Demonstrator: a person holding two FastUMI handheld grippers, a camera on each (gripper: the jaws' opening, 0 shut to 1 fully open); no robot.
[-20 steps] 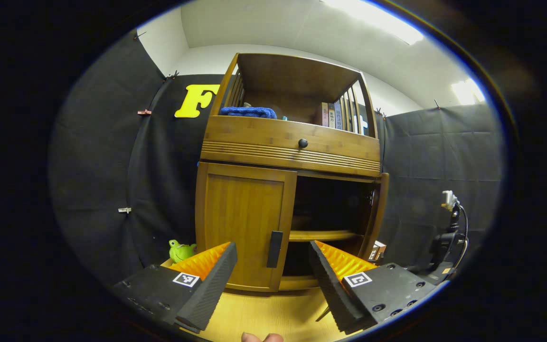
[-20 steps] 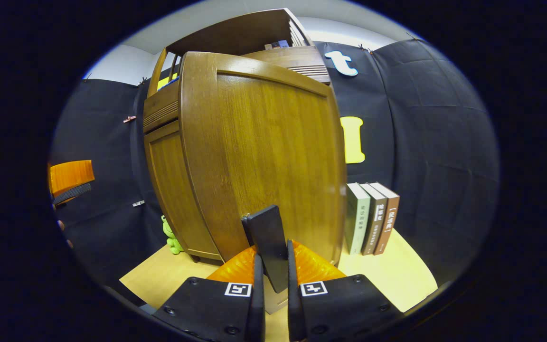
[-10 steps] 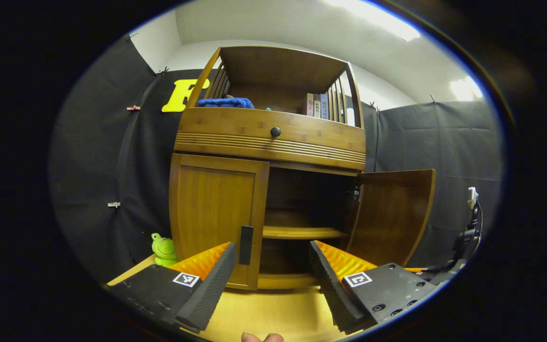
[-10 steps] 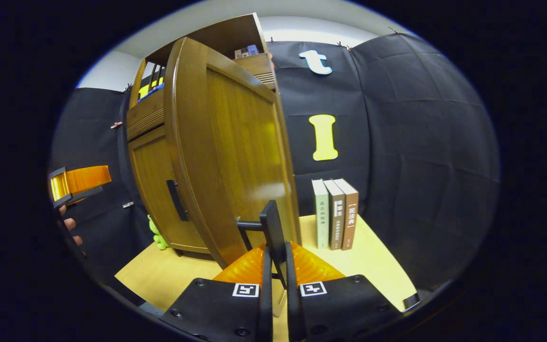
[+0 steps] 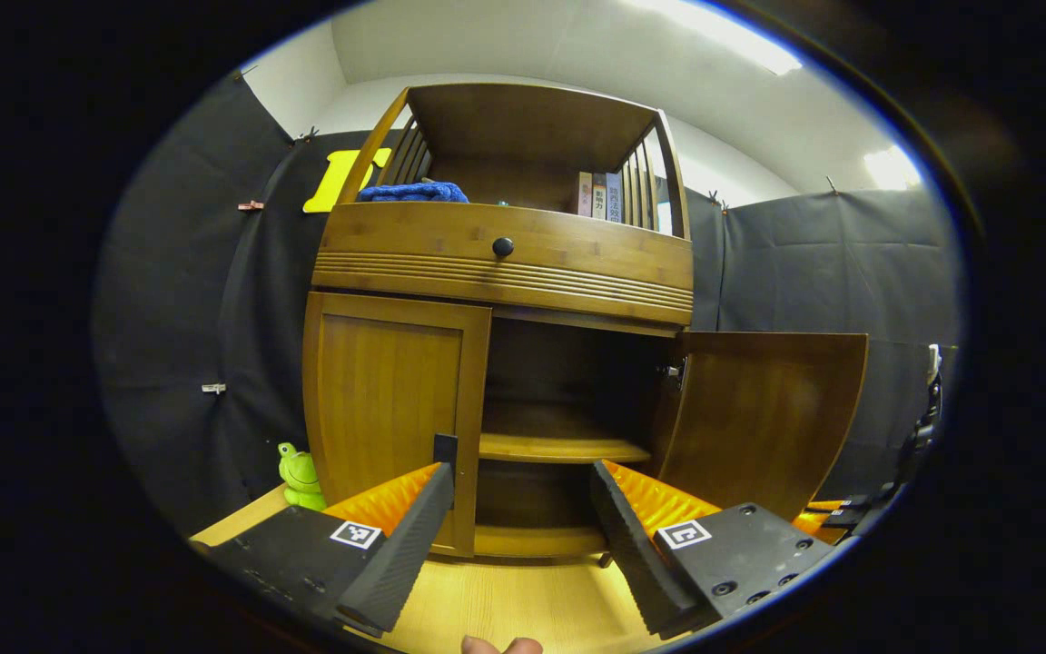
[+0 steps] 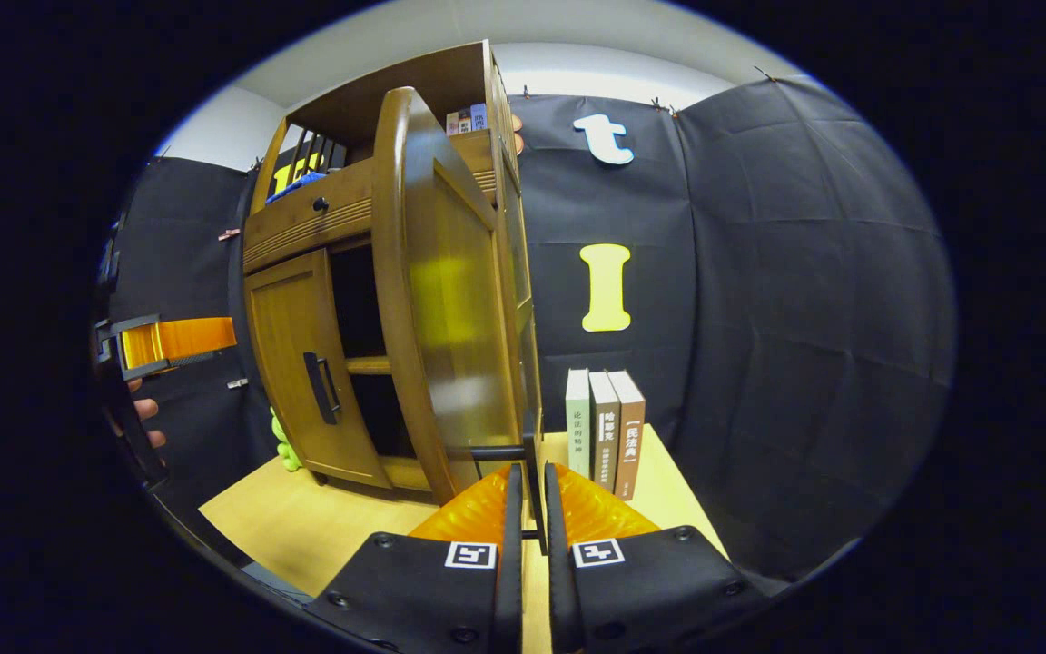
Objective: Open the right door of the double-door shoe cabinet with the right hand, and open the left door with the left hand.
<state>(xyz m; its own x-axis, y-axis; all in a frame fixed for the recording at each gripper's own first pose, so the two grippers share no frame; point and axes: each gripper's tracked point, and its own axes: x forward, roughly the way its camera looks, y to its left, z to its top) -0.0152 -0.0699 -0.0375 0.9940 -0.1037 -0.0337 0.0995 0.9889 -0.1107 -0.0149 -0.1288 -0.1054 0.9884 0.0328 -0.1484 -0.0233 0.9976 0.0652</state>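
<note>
At the cabinet, right tool (image 6: 527, 509) clamps the right door's handle (image 6: 534, 454); left tool (image 5: 516, 509) gapes empty.

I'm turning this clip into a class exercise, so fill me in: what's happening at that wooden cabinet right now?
A person works two handheld grippers at a double-door shoe cabinet. The right gripper is clamped on the right door's handle, with the right door swung wide open. The left gripper is open, aimed at the left door's handle; the left door is shut.

Right tongs (image 6: 527, 509) clamped on handle (image 6: 534, 454) of swung-open right door (image 6: 450, 309).
</note>
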